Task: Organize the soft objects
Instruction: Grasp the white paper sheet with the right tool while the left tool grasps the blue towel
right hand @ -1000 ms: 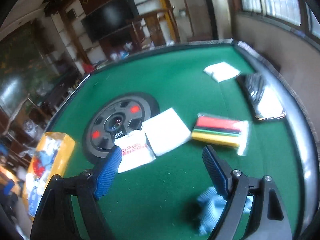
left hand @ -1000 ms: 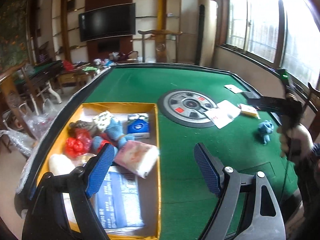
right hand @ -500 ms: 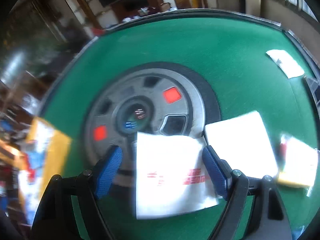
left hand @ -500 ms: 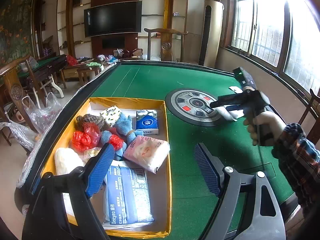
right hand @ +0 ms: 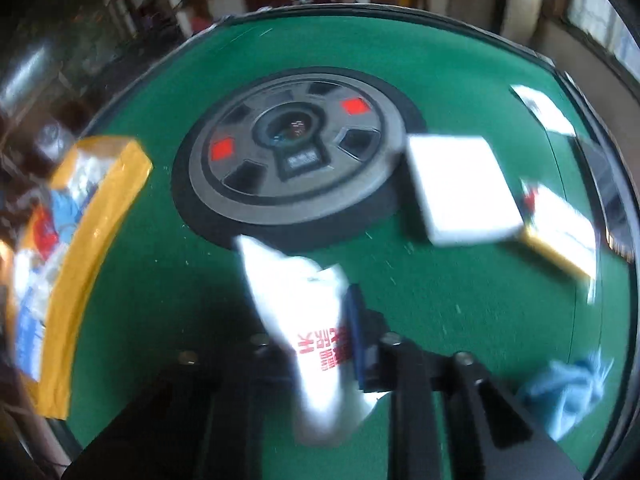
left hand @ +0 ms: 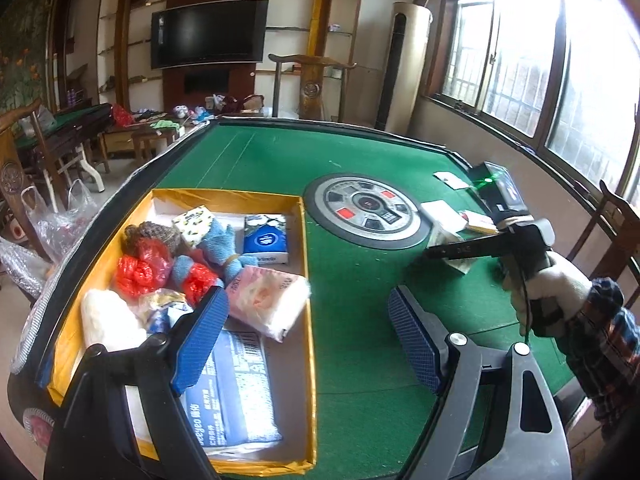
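Since a second ago, right claw (right hand: pixel 340 340) has dropped and is closing on the white red-printed packet (right hand: pixel 316 320); left claw (left hand: pixel 308 340) hangs apart. Next: carry it left to the yellow box (left hand: pixel 306 280).

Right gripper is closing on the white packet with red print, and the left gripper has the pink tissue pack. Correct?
Not quite. The right gripper is closing on the white packet, but the left gripper is open and empty; the left wrist view shows the pink tissue pack lying in the box.
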Demonstrator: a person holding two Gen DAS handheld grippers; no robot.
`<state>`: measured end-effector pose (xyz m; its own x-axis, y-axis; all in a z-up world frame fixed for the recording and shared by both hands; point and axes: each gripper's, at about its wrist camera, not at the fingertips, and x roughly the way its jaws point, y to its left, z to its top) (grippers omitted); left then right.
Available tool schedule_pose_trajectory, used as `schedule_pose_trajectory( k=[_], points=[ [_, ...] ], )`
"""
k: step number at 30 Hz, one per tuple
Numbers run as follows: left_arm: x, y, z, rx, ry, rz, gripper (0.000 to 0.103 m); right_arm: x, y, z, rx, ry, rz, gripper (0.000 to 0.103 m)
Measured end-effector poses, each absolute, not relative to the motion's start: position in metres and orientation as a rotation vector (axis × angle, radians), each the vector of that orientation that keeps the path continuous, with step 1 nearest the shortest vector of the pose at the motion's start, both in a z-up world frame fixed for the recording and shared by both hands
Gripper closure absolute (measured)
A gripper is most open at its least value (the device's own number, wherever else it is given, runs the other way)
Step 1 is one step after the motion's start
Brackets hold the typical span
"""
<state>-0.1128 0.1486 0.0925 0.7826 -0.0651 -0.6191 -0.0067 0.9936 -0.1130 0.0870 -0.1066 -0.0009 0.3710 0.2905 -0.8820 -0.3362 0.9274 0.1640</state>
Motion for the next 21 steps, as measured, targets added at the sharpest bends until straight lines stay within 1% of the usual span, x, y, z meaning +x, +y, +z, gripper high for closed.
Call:
schedule_pose_trajectory(
  k=[3,7,11,15,21],
  points=[
    [-0.115,0.143,0.094,-0.118,0.669,-0.056,0.020,0.070,-0.145,0.003,0.107,1.085,0.412,0.096],
    [-0.107,0.133,0.095,-0.167,0.706,-0.134,0.021,0.040,-0.195,0.014,0.285,1.012,0.429,0.096],
    [-0.084,0.102,0.096,-0.195,0.776,-0.249,0.021,0.014,-0.240,0.031,0.428,0.901,0.436,0.096],
    [-0.057,0.043,0.092,-0.117,0.815,-0.334,0.021,-0.011,-0.293,0.048,0.488,0.754,0.345,0.095],
    [-0.004,-0.052,0.068,-0.068,0.929,-0.448,0.021,-0.028,-0.353,0.044,0.596,0.642,0.259,0.095]
  ],
)
